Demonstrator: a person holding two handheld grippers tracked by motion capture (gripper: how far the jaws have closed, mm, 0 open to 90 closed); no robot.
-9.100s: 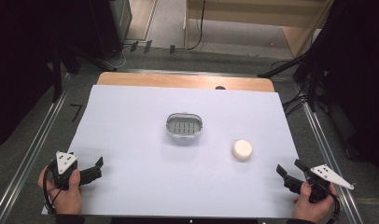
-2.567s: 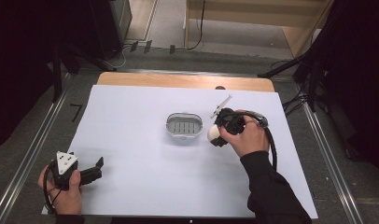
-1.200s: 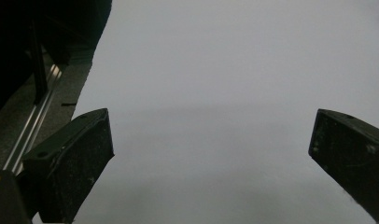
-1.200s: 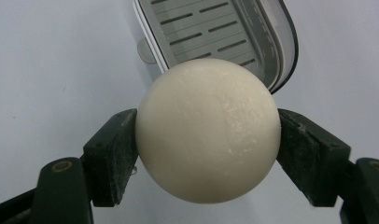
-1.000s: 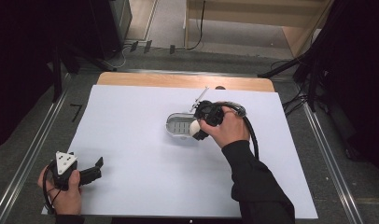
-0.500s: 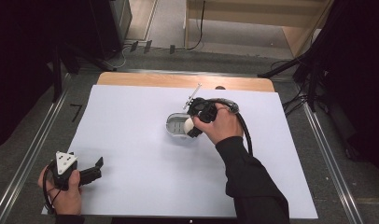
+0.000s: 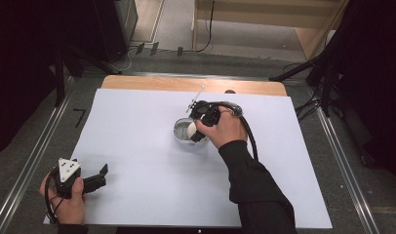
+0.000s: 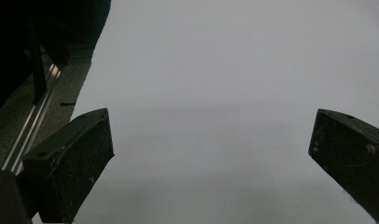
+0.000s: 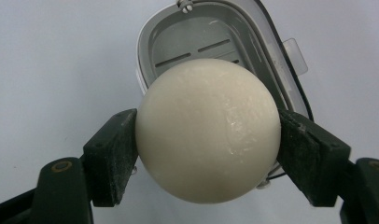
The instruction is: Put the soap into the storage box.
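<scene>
Right gripper [image 9: 207, 140] is clamped on the soap [image 9: 207, 129], one black pad on each side at its widest part. The soap is a round, off-white bar, smooth with a slight sheen, so I'd guess it's hard, light and a bit slippery. A grip across the middle looks right; off-centre it could squirt out. No dents visible at the pads.

The soap is held just above the soap dish [image 9: 267, 51], over its near rim and not yet inside. The dish is grey with a slotted bottom and sits around the middle of the table [image 7: 137, 195], slightly toward the far edge.

The right hand [image 7: 226, 127] reaches in from the near side, forearm angled toward the far-left, gripper tipped down over the dish.

Left gripper [image 7: 91, 179] is parked by the near-left corner, jaws apart, holding nothing, low over the white table top.
</scene>
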